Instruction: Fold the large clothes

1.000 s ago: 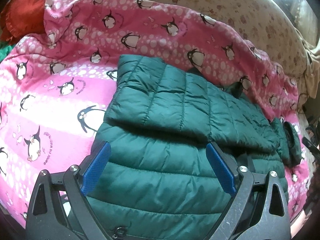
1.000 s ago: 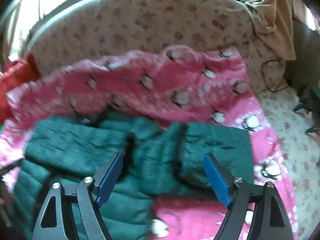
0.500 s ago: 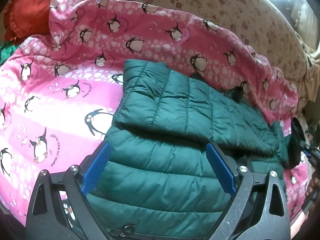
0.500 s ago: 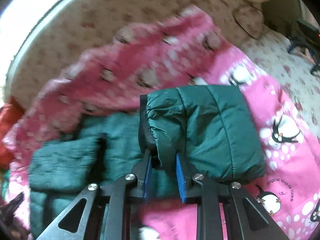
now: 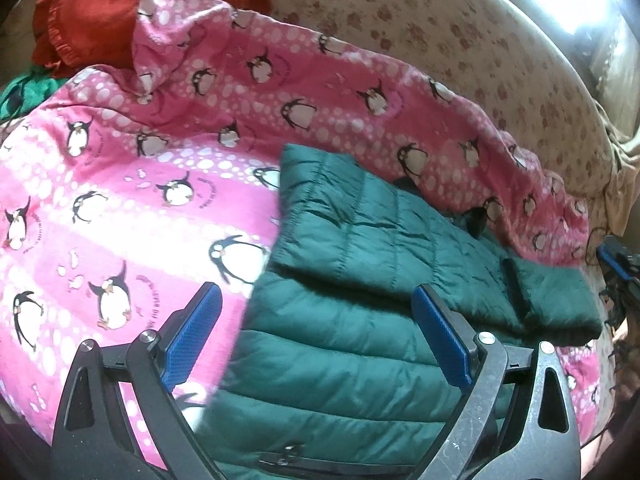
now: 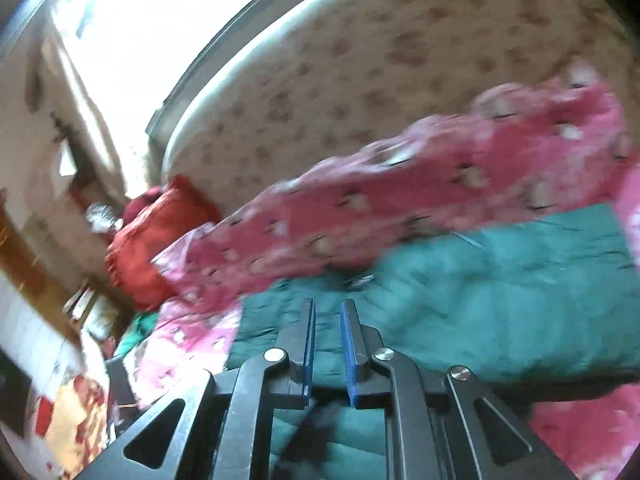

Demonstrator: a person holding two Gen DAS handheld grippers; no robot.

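**Right gripper closes on the sleeve and swings it across**

Since the earlier frames the right gripper [image 6: 327, 344] has closed from wide open to a narrow slot and swung left, its view now blurred; the sleeve cuff that lay out on the pink penguin blanket [image 5: 120, 208] now lies folded in along the green puffer jacket [image 5: 344, 352]. In the right wrist view green fabric sits under and behind the blue pads, but whether any is pinched between them I cannot tell. The left gripper [image 5: 318, 350] hangs wide open over the jacket's body, holding nothing. The jacket lies on the blanket, one sleeve [image 5: 360, 224] already folded across its top.

The risks, as I judge them: slippery padded nylon could slide from a thin pinch mid-swing, the fast sweep could drag the folded sleeve askew, and the puffy layers may spring open unless pressed.
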